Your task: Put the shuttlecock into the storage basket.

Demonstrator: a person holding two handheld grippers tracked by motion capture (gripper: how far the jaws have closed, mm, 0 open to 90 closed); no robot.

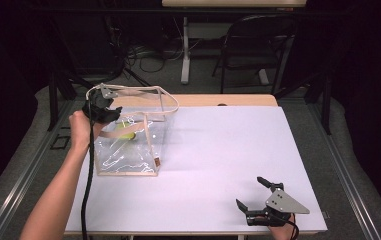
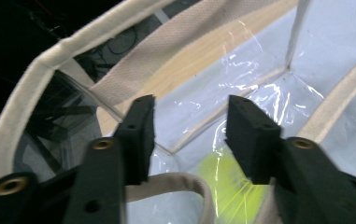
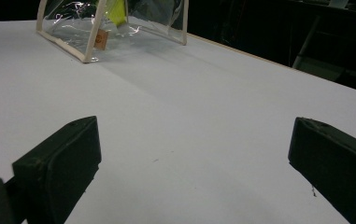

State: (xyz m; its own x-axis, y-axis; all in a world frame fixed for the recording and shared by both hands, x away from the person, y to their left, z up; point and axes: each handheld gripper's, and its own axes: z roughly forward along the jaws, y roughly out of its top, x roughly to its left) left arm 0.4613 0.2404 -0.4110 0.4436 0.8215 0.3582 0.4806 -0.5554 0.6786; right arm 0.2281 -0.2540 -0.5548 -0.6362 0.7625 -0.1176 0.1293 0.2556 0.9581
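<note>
A clear plastic tote bag [image 1: 128,150] with beige trim and straps stands on the left of the white table top [image 1: 218,145]. A yellow-green object [image 1: 126,134] lies inside it. My left gripper [image 1: 100,107] hangs over the bag's far left rim. In the left gripper view its jaws [image 2: 189,107] stand apart with nothing pressed between them; below them are the yellow-green object [image 2: 231,186] and a beige strap [image 2: 180,182]. My right gripper [image 1: 249,191] rests open near the table's front right edge. Its jaws [image 3: 194,140] point across the table toward the bag [image 3: 115,28].
A wooden strip [image 1: 218,100] runs along the table's far edge. Beyond it stand a dark folding chair [image 1: 258,45], a white table leg [image 1: 185,50] and floor cables [image 1: 148,55]. The white sheet stretches bare between the bag and the right gripper.
</note>
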